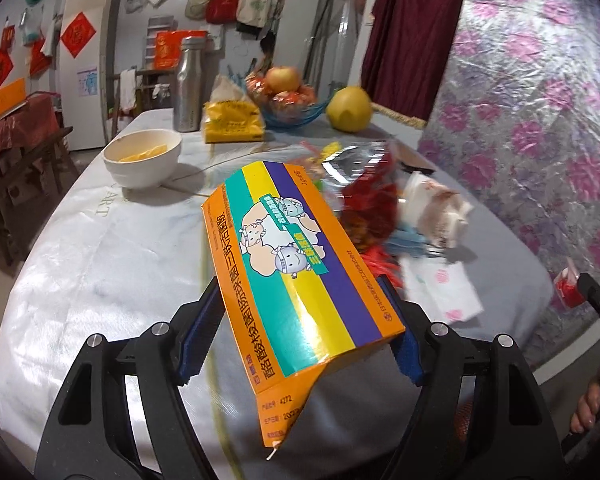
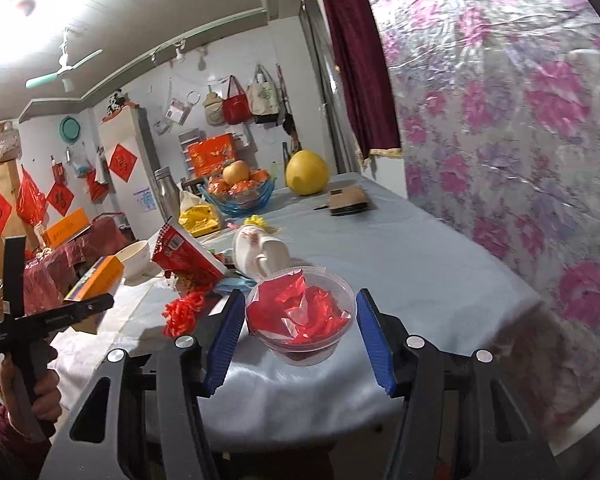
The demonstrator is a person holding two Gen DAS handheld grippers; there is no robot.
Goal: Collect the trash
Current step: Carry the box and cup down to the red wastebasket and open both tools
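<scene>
My left gripper (image 1: 306, 316) is shut on an orange, teal, yellow and purple striped carton (image 1: 296, 268) and holds it above the table; the carton also shows in the right wrist view (image 2: 96, 278). My right gripper (image 2: 300, 328) is shut on a clear plastic cup (image 2: 300, 316) stuffed with red wrapper, held above the table's near edge. More trash lies on the table: a red snack packet (image 2: 186, 258), red shredded scraps (image 2: 182, 312), a white paper cup (image 2: 260, 252), crumpled wrappers (image 1: 364, 208) and a napkin (image 1: 448, 292).
The table (image 2: 400, 264) has a pale cloth. On it stand a white bowl (image 1: 142, 158), a steel bottle (image 1: 188, 84), a yellow tissue pack (image 1: 232, 120), a blue fruit bowl (image 1: 290, 108), a pomelo (image 1: 348, 108) and brown cardboard (image 2: 346, 200). A floral wall covering (image 2: 520, 160) is on the right.
</scene>
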